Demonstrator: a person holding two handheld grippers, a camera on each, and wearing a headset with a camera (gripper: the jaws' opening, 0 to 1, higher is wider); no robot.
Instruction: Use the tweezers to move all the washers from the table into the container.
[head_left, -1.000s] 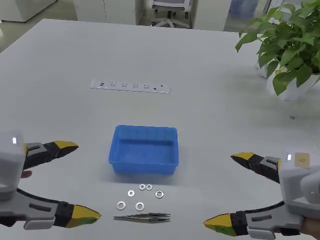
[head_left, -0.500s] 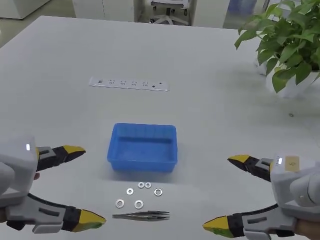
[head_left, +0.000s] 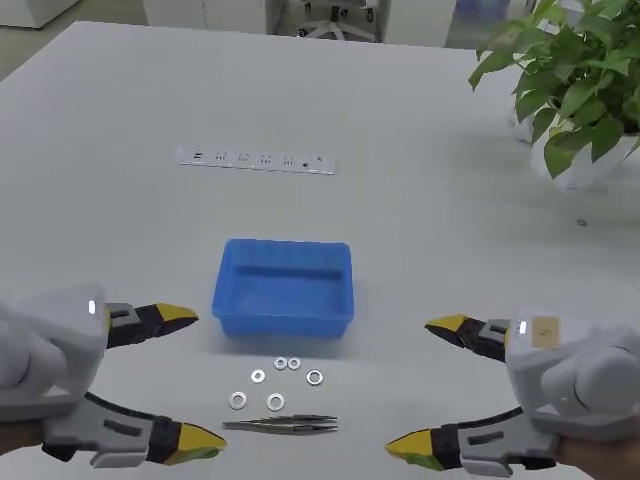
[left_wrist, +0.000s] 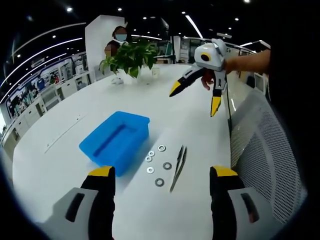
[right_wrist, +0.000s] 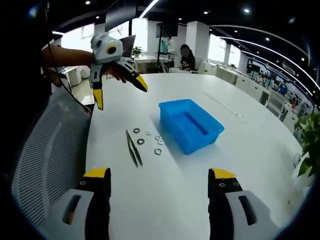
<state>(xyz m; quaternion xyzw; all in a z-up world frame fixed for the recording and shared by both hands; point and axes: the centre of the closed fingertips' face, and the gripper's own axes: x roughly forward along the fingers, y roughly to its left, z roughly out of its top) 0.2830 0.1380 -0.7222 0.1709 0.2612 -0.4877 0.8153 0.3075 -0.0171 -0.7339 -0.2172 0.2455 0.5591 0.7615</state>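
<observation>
The washers (head_left: 314, 377) lie loose by the table's (head_left: 450, 200) near edge, just before the bin (head_left: 283, 290). They look thin, light and apt to skid, so pinch each across its rim. The tweezers (head_left: 280, 425) lie just nearer; slim and springy, best gripped mid-length. The left gripper (head_left: 203, 378) and right gripper (head_left: 413, 386) flank them, jaws wide apart, empty.

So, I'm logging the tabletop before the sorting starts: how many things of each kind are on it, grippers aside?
washers: 6
tweezers: 1
blue container: 1
power strip: 1
potted plant: 1
Total: 10
</observation>
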